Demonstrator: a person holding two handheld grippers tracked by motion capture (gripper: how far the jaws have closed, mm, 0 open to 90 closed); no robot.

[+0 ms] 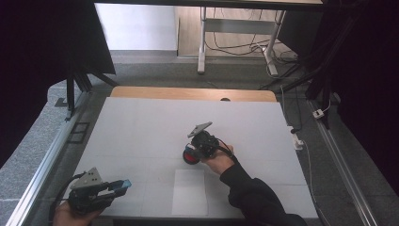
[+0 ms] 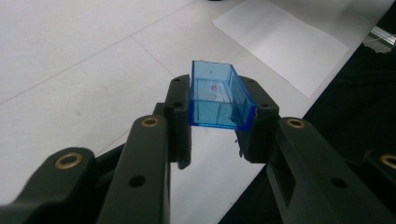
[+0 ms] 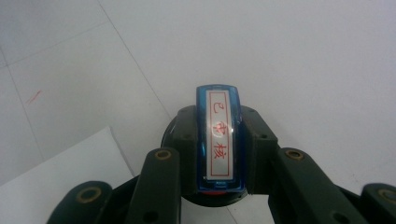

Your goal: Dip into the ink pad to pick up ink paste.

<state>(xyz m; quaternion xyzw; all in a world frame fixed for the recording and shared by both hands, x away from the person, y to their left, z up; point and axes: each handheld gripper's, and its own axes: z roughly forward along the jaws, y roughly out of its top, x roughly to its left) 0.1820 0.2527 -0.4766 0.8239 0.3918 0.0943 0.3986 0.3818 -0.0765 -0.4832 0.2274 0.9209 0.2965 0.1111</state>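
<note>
— Paper (image 1: pixel 189 191) first: where does the white sheet lie, and what is around it?

— Flat on the white table (image 1: pixel 141 127), near the front edge. Left of the paper is the left gripper (image 1: pixel 123 184); just beyond the paper's far edge is the right gripper (image 1: pixel 192 151). Nothing lies on the paper, and the table between the two grippers is bare.

— What do the left tongs have?

— Closed on a clear blue cap (image 2: pixel 219 95), an open little box. In the left gripper view the two black jaws press its long sides and its hollow faces up, with faint red marks inside. The paper (image 2: pixel 280 39) lies beyond it, well apart.

— And the right tongs?

— Clamped on a blue stamp (image 3: pixel 218 137). In the right gripper view its white face with a red frame and red characters points at the camera, and the jaws grip it from both sides. Under it sits a round dark ink pad (image 1: pixel 189 156) with a red top, just beyond the paper; whether the stamp touches it I cannot tell.

— How are the hands posed?

— The left hand (image 1: pixel 70 214) is at the table's near left corner, left of the paper, gripper about level and pointing towards the paper. The right hand (image 1: pixel 217 162), in a dark sleeve (image 1: pixel 254 197), reaches past the paper's right side, gripper tilted down over the pad.
</note>
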